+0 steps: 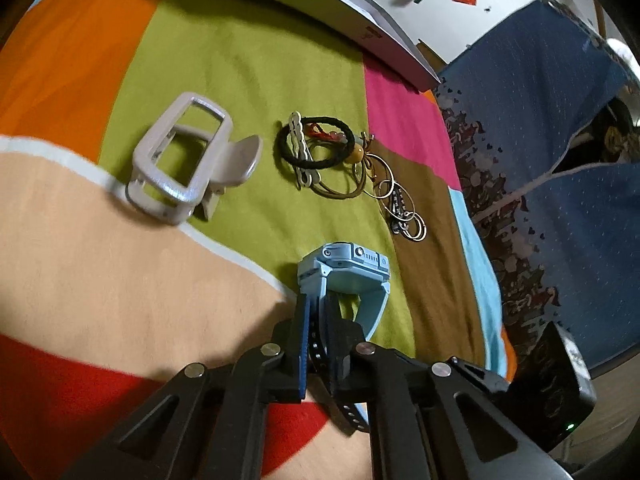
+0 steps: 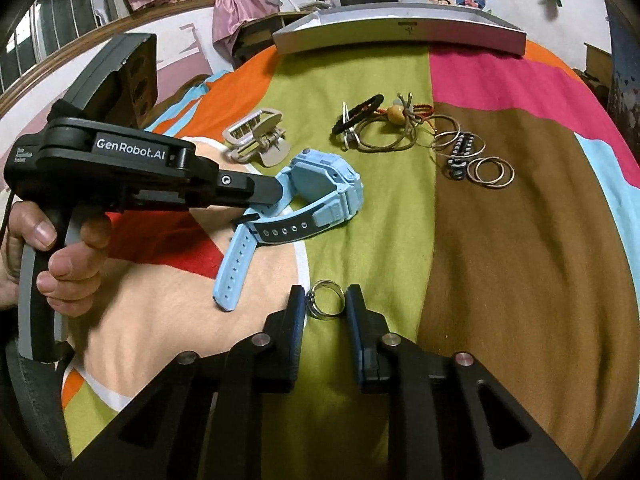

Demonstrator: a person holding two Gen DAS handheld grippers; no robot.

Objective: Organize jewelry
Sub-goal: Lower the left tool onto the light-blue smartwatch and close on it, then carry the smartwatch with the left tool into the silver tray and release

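- Left gripper (image 1: 318,320): fingers clamped together on the strap of a light-blue watch (image 1: 344,270); the watch body sits just past the fingertips, over the green patch of a many-coloured bedspread (image 1: 240,60). From the right wrist view the same gripper (image 2: 276,192) comes in from the left, a hand (image 2: 60,256) round its grip, and the watch (image 2: 320,192) has its loose strap end trailing down over the peach patch.
- Right gripper (image 2: 325,300): fingers apart, standing either side of a small cluster of silver rings (image 2: 325,300) on the green patch; whether they touch the rings cannot be told.
- Beyond the watch, to the left: grey claw hair clip (image 1: 188,160), on its side at the green and peach border.
- Beyond the watch, straight ahead: black hair tie (image 1: 316,144) tangled with a white clip, a tan cord and a yellow bead.
- To its right, on the brown patch: loose thin hoops (image 2: 480,160) and a dark striped piece among them.
- Far edge of the bed: flat grey box (image 2: 400,36).
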